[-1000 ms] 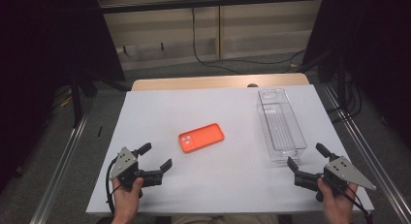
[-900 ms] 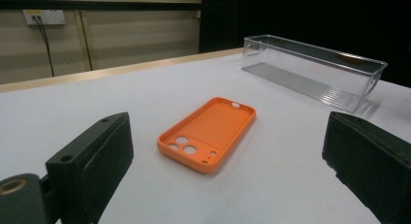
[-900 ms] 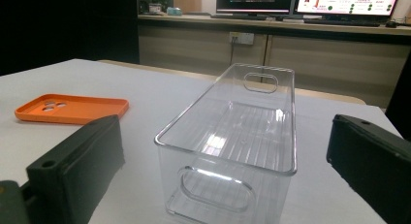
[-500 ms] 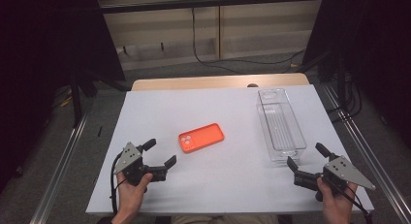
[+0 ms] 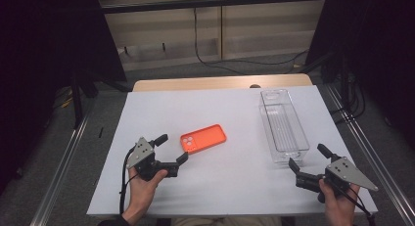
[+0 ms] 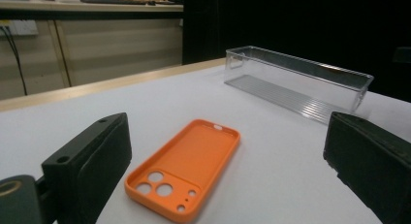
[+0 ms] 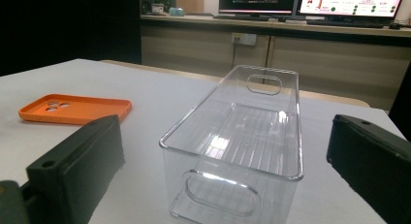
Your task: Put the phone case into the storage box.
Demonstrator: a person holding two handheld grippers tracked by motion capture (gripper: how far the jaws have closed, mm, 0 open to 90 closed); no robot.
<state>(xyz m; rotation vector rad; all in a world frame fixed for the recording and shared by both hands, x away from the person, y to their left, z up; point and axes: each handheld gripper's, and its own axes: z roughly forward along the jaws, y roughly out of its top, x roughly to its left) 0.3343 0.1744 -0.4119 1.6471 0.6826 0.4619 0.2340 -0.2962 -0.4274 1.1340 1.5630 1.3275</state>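
Observation:
An orange phone case (image 5: pixel 203 138) lies open side up near the middle of the white table (image 5: pixel 230 108), camera holes toward the person. My left gripper (image 5: pixel 171 148) is open just left of its near end; the case (image 6: pixel 186 167) sits between and ahead of the two black jaws. A clear rectangular plastic bin (image 5: pixel 283 125) stands empty at the right. My right gripper (image 5: pixel 309 157) is open just short of the bin's near end (image 7: pixel 237 151), nothing between its jaws. The case (image 7: pixel 75 108) lies far left in the right gripper view.
A wooden strip (image 5: pixel 220 82) runs along the table's far edge, with a wall and cables behind. Metal rails (image 5: pixel 63 157) flank the table. Monitors (image 7: pixel 310 1) sit on a desk in the background.
My left gripper has moved right and forward toward the orange case's near end. The right gripper has stayed still near the bin.

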